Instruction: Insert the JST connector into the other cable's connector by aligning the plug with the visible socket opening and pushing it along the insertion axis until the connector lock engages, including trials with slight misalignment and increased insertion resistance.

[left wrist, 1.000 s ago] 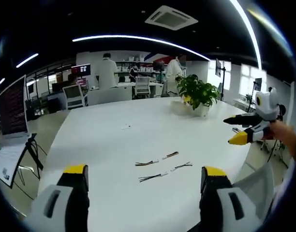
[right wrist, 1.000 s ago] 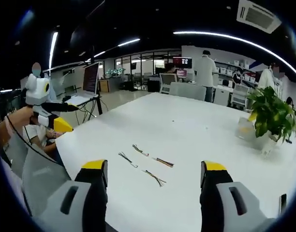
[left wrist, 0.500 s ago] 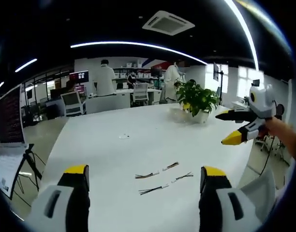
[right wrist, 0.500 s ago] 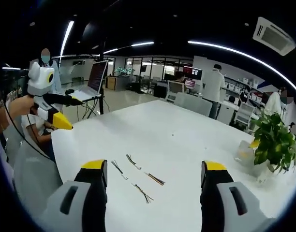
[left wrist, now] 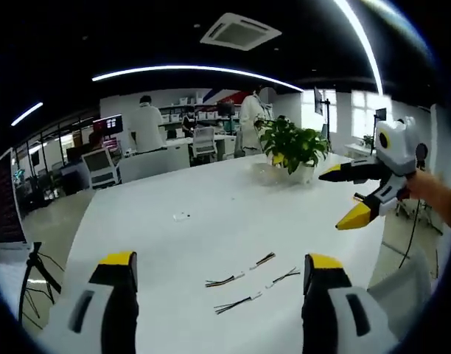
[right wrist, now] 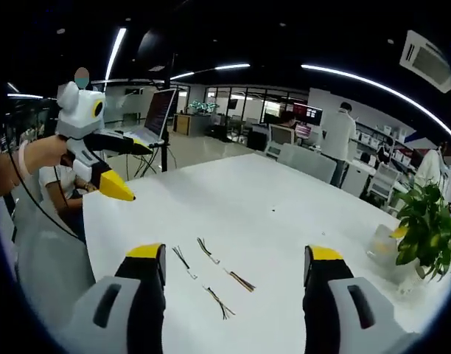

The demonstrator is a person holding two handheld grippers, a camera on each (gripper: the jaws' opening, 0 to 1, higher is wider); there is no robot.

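Note:
Several short cable pieces with small white connectors [left wrist: 239,277] lie loose on the white table [left wrist: 211,199], between and just beyond my left gripper's [left wrist: 219,259] jaws, which stand open with nothing in them. In the right gripper view the same cable pieces [right wrist: 209,252] lie ahead of my right gripper [right wrist: 231,252], also open and holding nothing. The right gripper [left wrist: 334,199] hangs in the air at the right of the left gripper view, held by a hand, jaws apart. Above the table's left edge in the right gripper view, the left gripper [right wrist: 139,173] is likewise open.
A potted plant [left wrist: 292,144] stands at the table's far side, also the plant [right wrist: 424,228] at the right. A small white scrap [left wrist: 181,216] lies mid-table. A laptop on a stand [right wrist: 155,114] is beyond the left edge. People [left wrist: 146,122] stand at desks behind.
Both cameras have shifted with the hands. Each gripper has come in a little closer over the table as seen from the other. The cables lie where they were.

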